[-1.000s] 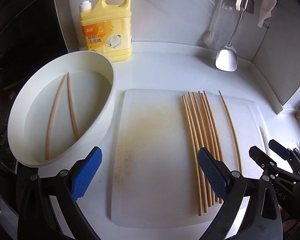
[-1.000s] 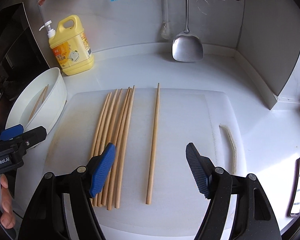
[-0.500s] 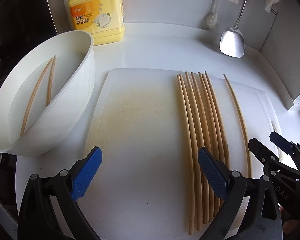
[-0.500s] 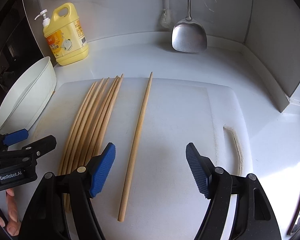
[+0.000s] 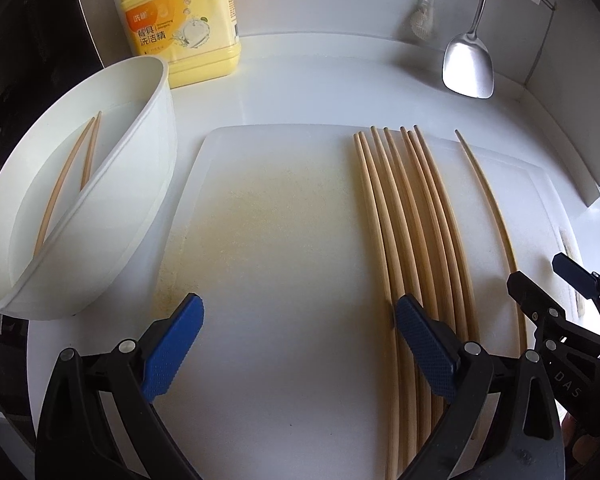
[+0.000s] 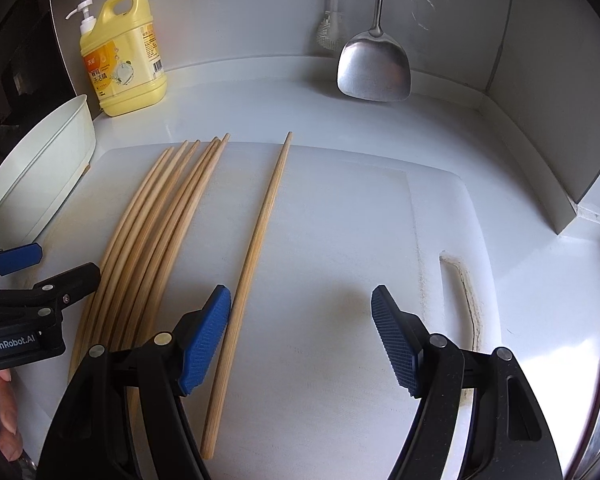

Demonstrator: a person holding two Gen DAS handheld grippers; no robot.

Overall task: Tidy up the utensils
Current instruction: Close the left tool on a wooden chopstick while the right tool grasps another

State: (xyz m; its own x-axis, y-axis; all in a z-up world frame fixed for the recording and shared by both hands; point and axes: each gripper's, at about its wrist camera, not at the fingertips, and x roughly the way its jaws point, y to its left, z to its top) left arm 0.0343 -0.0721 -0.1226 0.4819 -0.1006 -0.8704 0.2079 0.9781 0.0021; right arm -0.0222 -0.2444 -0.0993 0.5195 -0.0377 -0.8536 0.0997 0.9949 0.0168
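We held the left gripper (image 5: pixel 298 346) and right gripper (image 6: pixel 300 336) spread and empty over the white plastic cutting board (image 6: pixel 340 220); its lone wooden chopstick (image 6: pixel 256 240), beside the bundled wooden chopsticks (image 6: pixel 156 220), risked rolling under an off-centre pinch.
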